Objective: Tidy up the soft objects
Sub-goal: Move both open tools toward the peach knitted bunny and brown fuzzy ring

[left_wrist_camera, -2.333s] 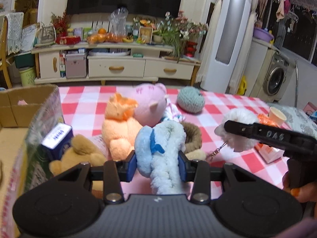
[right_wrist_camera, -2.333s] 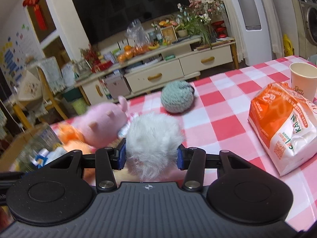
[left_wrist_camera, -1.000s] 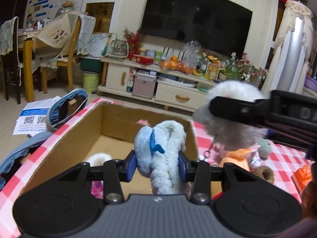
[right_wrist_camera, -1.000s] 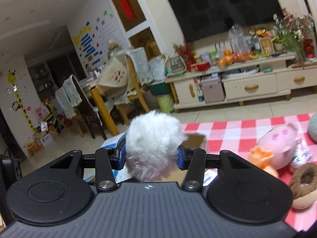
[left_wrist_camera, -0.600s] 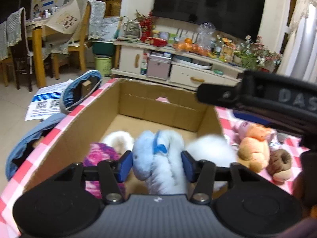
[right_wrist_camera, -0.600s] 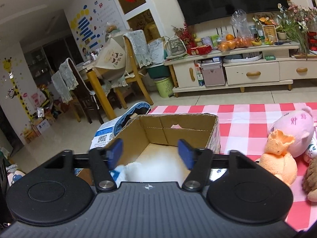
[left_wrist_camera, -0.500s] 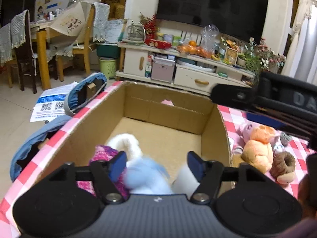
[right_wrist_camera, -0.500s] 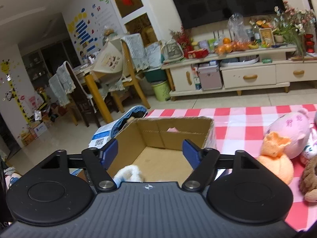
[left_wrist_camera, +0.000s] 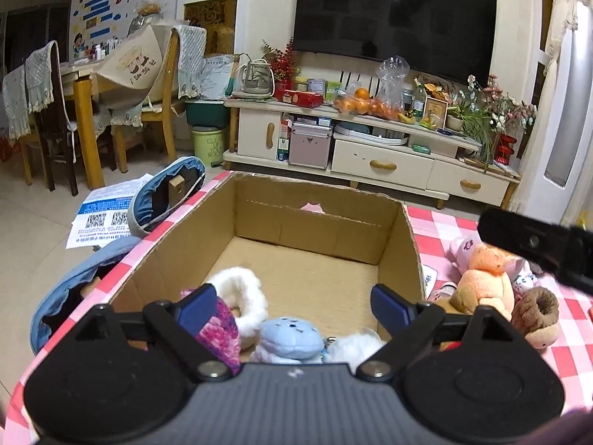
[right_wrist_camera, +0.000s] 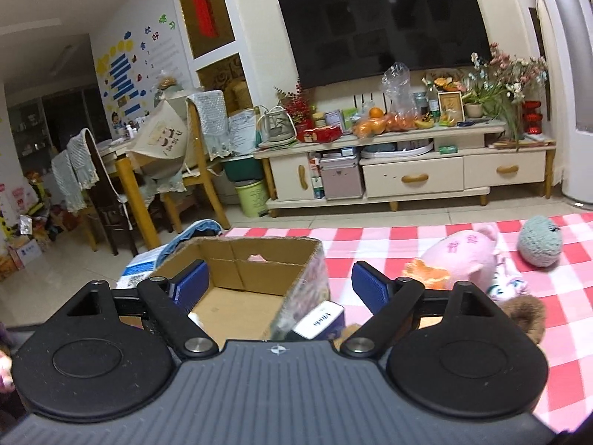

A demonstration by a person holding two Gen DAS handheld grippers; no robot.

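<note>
Both grippers, left (left_wrist_camera: 292, 306) and right (right_wrist_camera: 280, 282), opening, fingers released, nothing between. Next we'd pinch the light, squashy orange plush toy (left_wrist_camera: 481, 285), right of frame, mid-body.

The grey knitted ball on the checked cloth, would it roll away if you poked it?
Probably a little. The grey knitted ball looks round and lies free on the tablecloth, so it may roll. Its yarn looks soft, so it should squash, weigh little and stop soon.

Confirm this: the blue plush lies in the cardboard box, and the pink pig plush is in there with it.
Not quite. The blue plush lies in the cardboard box, but the pink pig plush sits outside it on the checked tablecloth, as the right wrist view shows.
</note>
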